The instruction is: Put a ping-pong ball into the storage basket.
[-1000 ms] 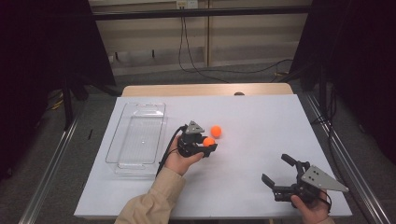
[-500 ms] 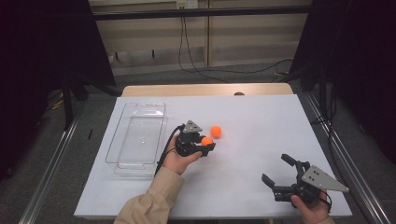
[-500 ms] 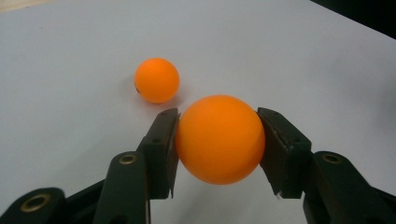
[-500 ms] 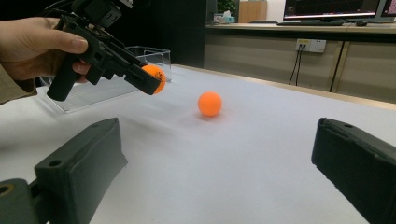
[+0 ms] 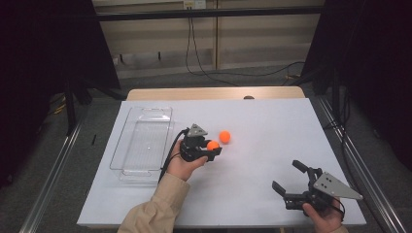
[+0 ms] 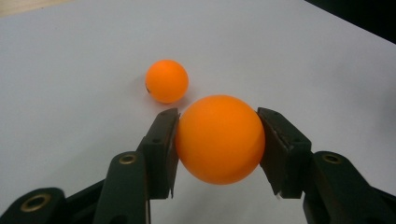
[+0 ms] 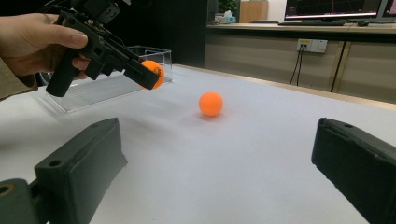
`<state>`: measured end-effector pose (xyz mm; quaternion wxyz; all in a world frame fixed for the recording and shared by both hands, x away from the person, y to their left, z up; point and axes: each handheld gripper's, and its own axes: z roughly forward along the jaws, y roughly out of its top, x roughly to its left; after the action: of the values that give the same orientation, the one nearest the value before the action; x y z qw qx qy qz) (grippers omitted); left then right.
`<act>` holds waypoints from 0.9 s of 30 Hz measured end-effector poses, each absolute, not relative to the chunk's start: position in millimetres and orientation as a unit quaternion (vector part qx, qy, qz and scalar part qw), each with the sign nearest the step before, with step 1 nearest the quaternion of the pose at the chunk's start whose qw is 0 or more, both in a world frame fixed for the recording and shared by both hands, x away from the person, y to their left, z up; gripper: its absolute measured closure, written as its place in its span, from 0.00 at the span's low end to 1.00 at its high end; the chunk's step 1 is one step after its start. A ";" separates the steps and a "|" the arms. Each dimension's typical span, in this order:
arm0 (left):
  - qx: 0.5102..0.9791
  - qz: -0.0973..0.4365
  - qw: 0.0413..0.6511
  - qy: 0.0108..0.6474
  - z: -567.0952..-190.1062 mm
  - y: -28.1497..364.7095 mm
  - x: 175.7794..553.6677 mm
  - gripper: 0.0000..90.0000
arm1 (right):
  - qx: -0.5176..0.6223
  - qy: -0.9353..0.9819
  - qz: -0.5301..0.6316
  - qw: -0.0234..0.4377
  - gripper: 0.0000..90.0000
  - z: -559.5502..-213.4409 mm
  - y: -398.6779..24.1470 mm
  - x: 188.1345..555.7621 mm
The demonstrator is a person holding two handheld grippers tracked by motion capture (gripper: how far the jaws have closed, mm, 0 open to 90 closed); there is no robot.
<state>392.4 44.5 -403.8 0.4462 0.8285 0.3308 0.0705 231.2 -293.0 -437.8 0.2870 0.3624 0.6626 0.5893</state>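
The left claw point(image 5: 212, 147) pinches an orange ball point(image 5: 213, 145) between its two black jaws. In the left gripper view the pads press on both sides of this held ball point(image 6: 219, 139), which sits above the white worktop point(image 5: 272, 131) surface. In the right gripper view the held ball point(image 7: 154, 73) is clear of the worktop, with a shadow below it. The left hand point(image 5: 183, 162) grips the tool body near the middle of the worktop, left of centre.

A second orange ball point(image 5: 224, 137) rests on the worktop just beyond the held ball, toward the far edge, apart from the jaws. In the left gripper view it point(image 6: 166, 81) lies past the jaw tips, slightly left.

A clear plastic tray point(image 5: 127, 145) lies along the left edge of the worktop, just beside the left hand.

The right claw point(image 5: 289, 178) stands near the near right corner of the worktop, held by the right hand point(image 5: 324, 218). Its jaws are spread wide with nothing between them, aimed toward the worktop centre.
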 end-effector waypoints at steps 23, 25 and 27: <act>0.822 0.072 0.444 0.349 -398.1 53.7 394.7 0.57 | 0.361 0.664 0.590 0.286 0.02 -437.7 -293.0 231.1; 0.822 0.073 0.444 0.349 -397.5 54.7 395.0 0.57 | 0.361 0.663 0.590 0.286 0.02 -437.7 -292.8 231.1; 0.821 0.072 0.444 0.352 -396.5 55.8 395.1 0.57 | 0.360 0.663 0.590 0.286 0.02 -437.6 -292.9 231.1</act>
<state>395.1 55.8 -396.5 0.4444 0.8206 0.3519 0.0723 231.1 -292.9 -437.6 0.2858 0.3603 0.6634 0.5902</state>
